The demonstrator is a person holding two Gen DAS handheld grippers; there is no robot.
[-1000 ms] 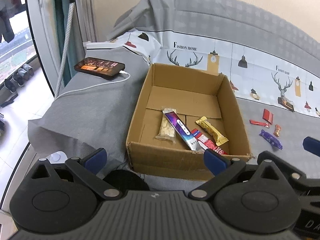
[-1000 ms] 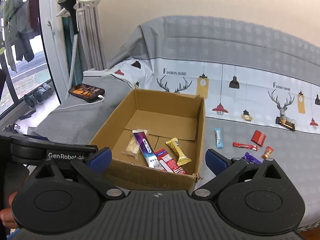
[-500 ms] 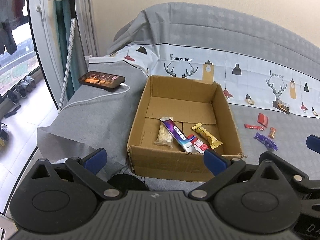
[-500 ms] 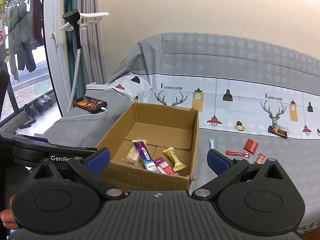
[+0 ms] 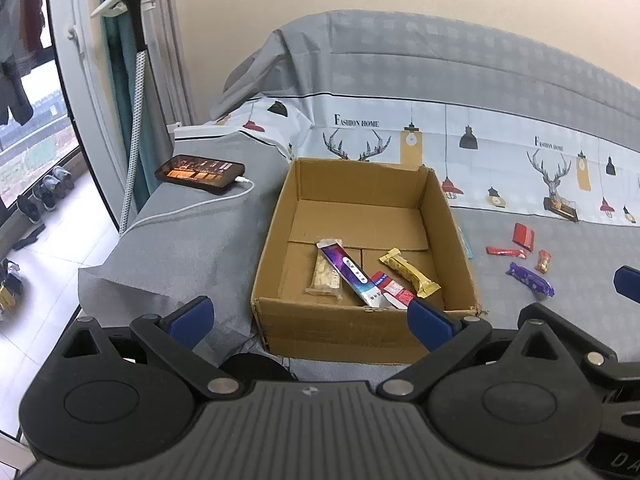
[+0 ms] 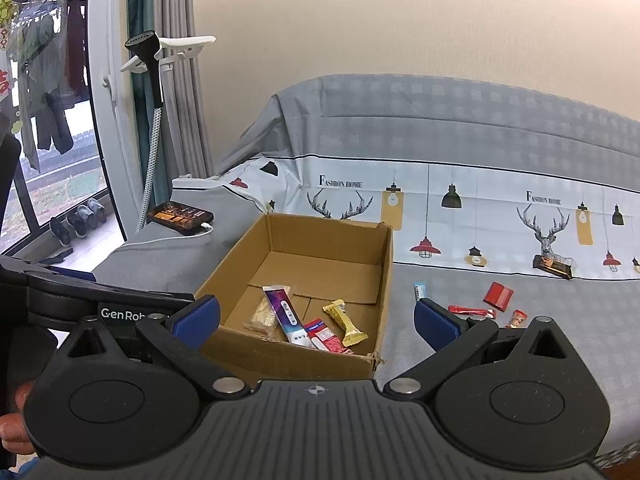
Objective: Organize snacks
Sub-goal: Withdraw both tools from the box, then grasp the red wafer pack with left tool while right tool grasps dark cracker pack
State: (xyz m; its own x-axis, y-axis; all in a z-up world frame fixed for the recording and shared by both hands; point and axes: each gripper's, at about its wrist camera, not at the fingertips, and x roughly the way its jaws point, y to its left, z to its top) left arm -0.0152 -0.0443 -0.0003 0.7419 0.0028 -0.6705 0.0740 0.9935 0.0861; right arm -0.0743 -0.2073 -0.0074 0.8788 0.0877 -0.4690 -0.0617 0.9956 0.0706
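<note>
An open cardboard box [image 5: 276, 256] [image 6: 236, 260] sits on the grey-covered sofa seat. Inside lie a purple bar [image 5: 348, 272] [image 6: 286, 314], a beige cracker pack [image 5: 326, 276], a red-white packet [image 5: 390, 290] and a yellow bar [image 5: 408, 272] [image 6: 344, 322]. Loose snacks lie right of the box: a red packet [image 5: 524, 236] [image 6: 498, 294], a red stick [image 5: 506, 252] [image 6: 472, 312], a purple candy [image 5: 530, 278], an orange candy [image 5: 544, 261] and a blue bar [image 6: 419, 290]. My left gripper [image 5: 308, 316] and right gripper [image 6: 316, 318] are open and empty, held back in front of the box.
A phone [image 5: 200, 168] on a white charging cable [image 5: 192, 208] lies on the sofa arm left of the box. A garment steamer [image 6: 150, 80] stands by the window. A dark snack [image 6: 554, 266] lies at the seat's back right. The sofa's front edge is below the grippers.
Both grippers have pulled back and risen away from the box, so the box and snacks look smaller and more of the sofa back shows. Nothing was picked up.
</note>
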